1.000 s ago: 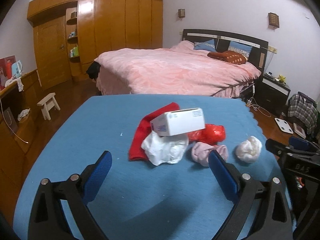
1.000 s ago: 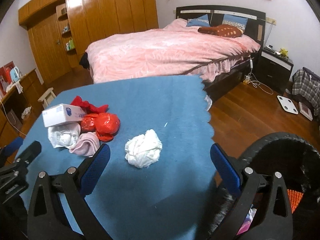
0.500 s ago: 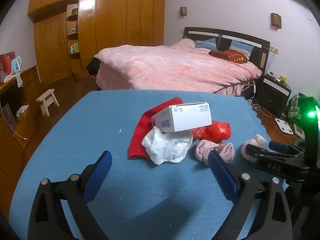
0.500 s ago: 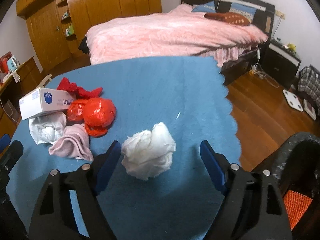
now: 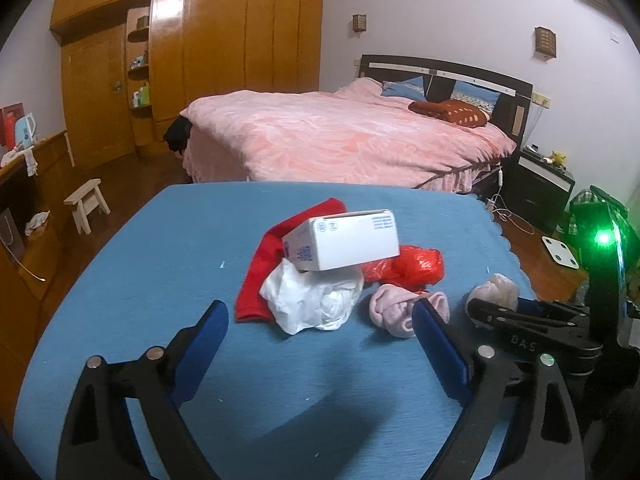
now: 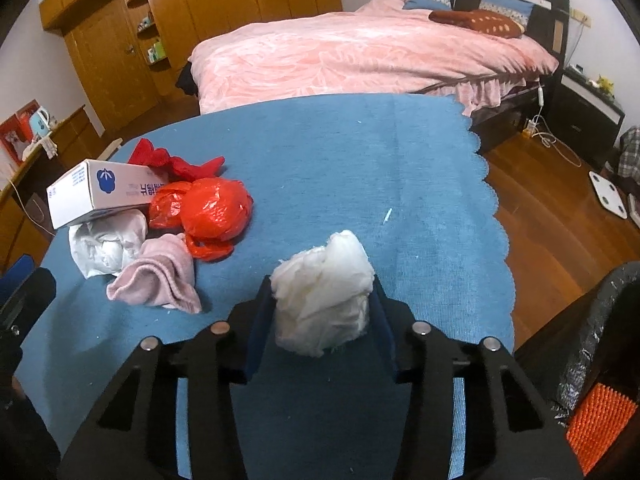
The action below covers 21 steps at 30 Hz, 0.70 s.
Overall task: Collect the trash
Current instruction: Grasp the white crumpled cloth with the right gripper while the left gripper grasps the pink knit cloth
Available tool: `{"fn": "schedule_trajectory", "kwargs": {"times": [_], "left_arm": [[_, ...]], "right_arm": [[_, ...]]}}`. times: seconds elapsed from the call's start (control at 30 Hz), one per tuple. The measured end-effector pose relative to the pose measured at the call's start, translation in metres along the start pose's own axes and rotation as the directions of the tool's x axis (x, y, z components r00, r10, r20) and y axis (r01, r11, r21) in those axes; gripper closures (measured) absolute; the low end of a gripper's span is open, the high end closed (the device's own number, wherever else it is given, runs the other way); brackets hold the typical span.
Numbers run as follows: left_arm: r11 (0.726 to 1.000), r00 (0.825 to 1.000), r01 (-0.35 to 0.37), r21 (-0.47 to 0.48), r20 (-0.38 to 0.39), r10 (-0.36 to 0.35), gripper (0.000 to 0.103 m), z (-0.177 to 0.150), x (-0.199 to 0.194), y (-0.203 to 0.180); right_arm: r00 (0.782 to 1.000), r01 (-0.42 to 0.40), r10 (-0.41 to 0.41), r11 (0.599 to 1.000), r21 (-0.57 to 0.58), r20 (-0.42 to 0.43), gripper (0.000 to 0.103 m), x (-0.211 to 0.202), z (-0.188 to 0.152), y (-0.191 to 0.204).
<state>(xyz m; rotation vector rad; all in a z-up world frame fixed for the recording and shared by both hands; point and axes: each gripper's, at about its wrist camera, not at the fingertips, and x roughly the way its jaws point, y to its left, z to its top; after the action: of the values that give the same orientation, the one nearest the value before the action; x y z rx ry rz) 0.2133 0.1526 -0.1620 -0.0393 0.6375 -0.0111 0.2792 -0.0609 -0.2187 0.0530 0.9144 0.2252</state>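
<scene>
A crumpled white paper wad (image 6: 324, 292) lies near the right edge of the blue-covered table (image 6: 360, 160). My right gripper (image 6: 322, 286) straddles it; its jaws are closing and both blue pads touch the wad's sides. The left wrist view shows the same wad (image 5: 496, 290) at the right gripper's tip. My left gripper (image 5: 320, 312) hovers open and empty in front of a pile: a white box (image 5: 344, 240) resting on a white plastic bag (image 5: 316, 300) and a red cloth (image 5: 272, 256), with a red plastic bag (image 5: 408, 266) and a pink sock (image 5: 392, 308) beside them.
A black-lined bin (image 6: 592, 320) stands on the wood floor just off the table's right edge, something orange (image 6: 600, 416) inside. Behind the table is a bed with a pink cover (image 5: 340, 140). A small stool (image 5: 86, 204) and a wooden wardrobe (image 5: 220, 60) are at the left.
My right gripper came down and forward over the white wad, and its jaws narrowed from wide apart to touching it. The left gripper stayed open and nearly still.
</scene>
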Motion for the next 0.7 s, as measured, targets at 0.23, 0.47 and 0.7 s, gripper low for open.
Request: {"fn": "schedule_trajectory", "kwargs": {"times": [0.23, 0.47, 0.7], "left_arm": [[0.998, 0.999, 0.052, 0.025, -0.015, -0.051, 0.024, -0.002, 0.003, -0.019], [0.992, 0.993, 0.112, 0.061, -0.050, -0.109, 0.037, -0.003, 0.018, -0.047], [0.991, 0.990, 0.118, 0.062, -0.088, -0.112, 0.037, 0.002, 0.046, -0.058]], "right_arm": [[0.999, 0.014, -0.015, 0.999, 0.047, 0.031, 0.063, -0.018, -0.001, -0.011], [0.998, 0.014, -0.020, 0.995, 0.097, 0.057, 0.063, -0.030, 0.002, -0.024], [0.998, 0.019, -0.025, 0.996, 0.093, 0.065, 0.062, -0.030, 0.003, -0.024]]}}
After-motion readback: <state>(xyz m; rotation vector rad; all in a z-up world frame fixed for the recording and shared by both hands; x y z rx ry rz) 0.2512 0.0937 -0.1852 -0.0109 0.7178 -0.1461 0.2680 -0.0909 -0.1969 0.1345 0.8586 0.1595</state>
